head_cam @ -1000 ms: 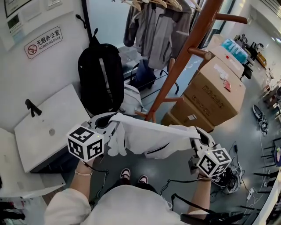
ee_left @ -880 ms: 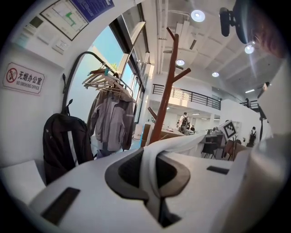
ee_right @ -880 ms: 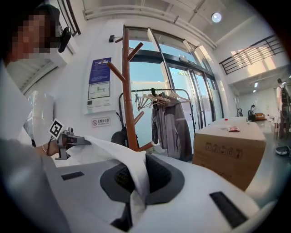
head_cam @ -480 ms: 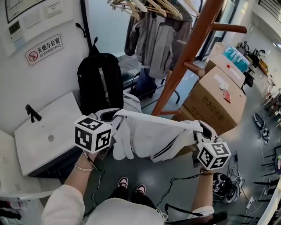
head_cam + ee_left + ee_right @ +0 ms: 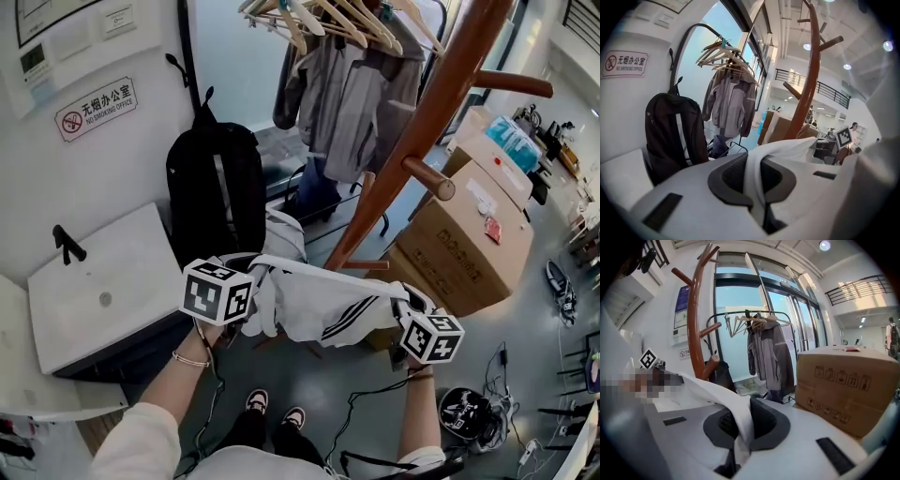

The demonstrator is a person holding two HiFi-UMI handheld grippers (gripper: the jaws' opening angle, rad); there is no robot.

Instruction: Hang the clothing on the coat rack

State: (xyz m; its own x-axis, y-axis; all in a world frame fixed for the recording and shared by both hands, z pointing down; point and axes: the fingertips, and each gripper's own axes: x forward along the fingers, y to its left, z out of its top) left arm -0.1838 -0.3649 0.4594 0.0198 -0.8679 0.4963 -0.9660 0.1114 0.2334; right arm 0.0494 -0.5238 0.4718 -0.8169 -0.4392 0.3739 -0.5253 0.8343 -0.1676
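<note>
A white garment [image 5: 323, 302] with dark stripes hangs stretched between my two grippers, in front of the brown wooden coat rack [image 5: 427, 112]. My left gripper [image 5: 251, 270] is shut on one end of the white cloth [image 5: 761, 168]. At the other end my right gripper [image 5: 405, 302] is shut on the fabric [image 5: 738, 420]. The rack's post [image 5: 806, 89] rises behind the garment, with a peg [image 5: 427, 178] sticking out above and right of it. From the right gripper view the rack [image 5: 693, 319] stands to the left.
A black backpack [image 5: 214, 183] hangs on the white wall to the left. A clothes rail with hangers and a grey jacket [image 5: 352, 89] stands behind. Cardboard boxes [image 5: 469, 225] are stacked to the right of the rack. A white cabinet top [image 5: 94, 281] lies at left.
Both grippers have carried the garment forward and up toward the rack, and they have drawn a little closer together. The grips on the cloth are the same.
</note>
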